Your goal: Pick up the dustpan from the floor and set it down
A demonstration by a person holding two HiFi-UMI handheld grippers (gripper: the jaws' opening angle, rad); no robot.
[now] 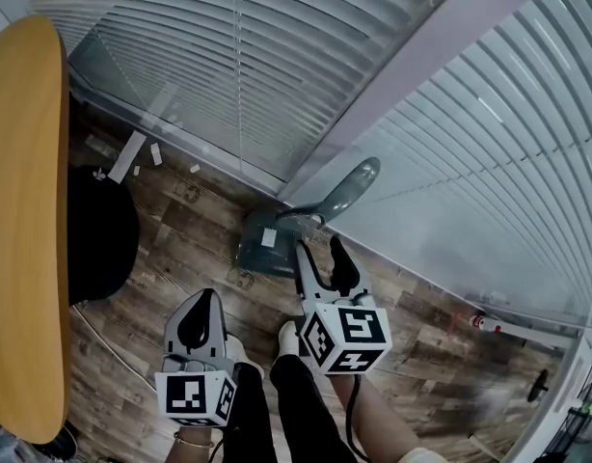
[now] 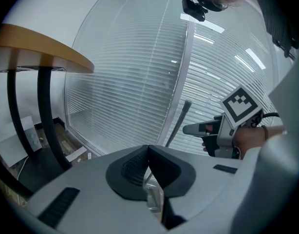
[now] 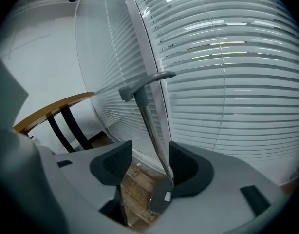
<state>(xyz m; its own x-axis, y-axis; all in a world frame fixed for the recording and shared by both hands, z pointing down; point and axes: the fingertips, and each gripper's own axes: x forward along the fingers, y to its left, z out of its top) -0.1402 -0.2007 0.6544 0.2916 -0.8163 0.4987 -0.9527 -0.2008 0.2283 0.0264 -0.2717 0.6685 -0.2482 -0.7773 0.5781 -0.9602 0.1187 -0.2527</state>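
A grey-green dustpan (image 1: 262, 244) stands on the wood floor in the corner where two blind-covered windows meet. Its long handle (image 1: 352, 183) leans up against the corner post. My right gripper (image 1: 320, 255) is open just in front of the pan. In the right gripper view the handle (image 3: 148, 113) rises between the spread jaws of the right gripper (image 3: 149, 162), close to the right pad and not pinched. My left gripper (image 1: 203, 305) hangs lower left, shut and empty. The left gripper view shows the closed left gripper (image 2: 148, 152), the handle (image 2: 180, 117) and the right gripper (image 2: 193, 128).
A yellow wooden tabletop (image 1: 26, 210) fills the left edge, with a black seat (image 1: 98, 234) under it. Paper scraps (image 1: 128, 156) lie by the window sill. A small red-and-white object (image 1: 485, 323) sits at the right. The person's legs (image 1: 296, 403) are below the grippers.
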